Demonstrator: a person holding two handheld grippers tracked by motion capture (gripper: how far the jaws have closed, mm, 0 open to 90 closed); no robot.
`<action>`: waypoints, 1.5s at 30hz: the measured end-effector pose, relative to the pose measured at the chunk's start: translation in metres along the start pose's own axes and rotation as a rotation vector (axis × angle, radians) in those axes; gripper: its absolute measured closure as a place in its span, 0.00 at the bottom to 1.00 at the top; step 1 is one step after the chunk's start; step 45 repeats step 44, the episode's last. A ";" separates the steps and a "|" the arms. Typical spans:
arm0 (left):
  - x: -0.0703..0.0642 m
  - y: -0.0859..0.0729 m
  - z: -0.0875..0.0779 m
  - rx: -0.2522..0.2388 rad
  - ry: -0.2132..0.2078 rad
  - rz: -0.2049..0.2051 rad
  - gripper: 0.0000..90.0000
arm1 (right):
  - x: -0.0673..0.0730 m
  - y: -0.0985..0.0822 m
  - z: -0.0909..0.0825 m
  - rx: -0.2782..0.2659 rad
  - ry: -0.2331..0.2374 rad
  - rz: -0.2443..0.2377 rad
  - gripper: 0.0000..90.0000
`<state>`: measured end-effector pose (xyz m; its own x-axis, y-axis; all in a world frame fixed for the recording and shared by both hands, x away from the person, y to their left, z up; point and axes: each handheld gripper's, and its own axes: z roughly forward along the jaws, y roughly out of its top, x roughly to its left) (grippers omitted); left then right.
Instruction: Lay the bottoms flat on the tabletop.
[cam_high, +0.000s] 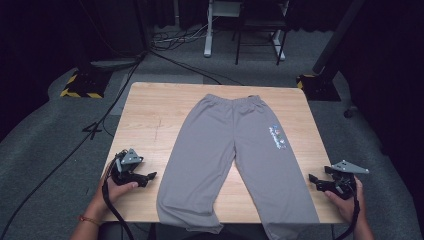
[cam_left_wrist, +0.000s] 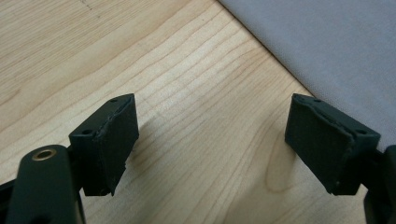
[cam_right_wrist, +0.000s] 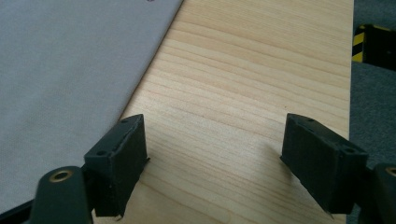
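Grey trousers (cam_high: 235, 150) lie flat on the wooden table (cam_high: 150, 115), waistband at the far side, both legs hanging over the near edge, a small coloured print (cam_high: 276, 137) on the right leg. My left gripper (cam_high: 151, 176) is low over the table just left of the left leg, jaws open with bare wood between them; the grey cloth (cam_left_wrist: 327, 42) lies to the upper right in the left gripper view. My right gripper (cam_high: 312, 179) stands open at the table's right edge beside the right leg; the grey cloth (cam_right_wrist: 70, 70) lies at the left in the right gripper view.
Grey carpet surrounds the table. Cables (cam_high: 90, 130) run across the floor at the left. Black stand bases with yellow-striped markings (cam_high: 82, 87) sit at both far corners. A white frame leg (cam_high: 208, 30) and a dark chair (cam_high: 260, 30) stand behind the table.
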<state>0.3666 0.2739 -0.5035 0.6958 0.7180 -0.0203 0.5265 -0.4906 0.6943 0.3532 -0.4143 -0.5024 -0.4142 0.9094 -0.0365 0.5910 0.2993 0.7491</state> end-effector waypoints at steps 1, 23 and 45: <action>0.000 0.000 0.000 0.001 0.002 -0.002 0.20 | -0.001 0.000 0.000 0.003 0.005 0.009 0.24; 0.000 0.000 0.000 0.001 0.021 -0.018 0.21 | -0.002 0.001 0.001 0.011 0.010 0.028 0.23; -0.001 0.001 0.001 0.002 0.023 -0.032 0.19 | -0.002 0.001 0.001 0.011 0.011 0.027 0.24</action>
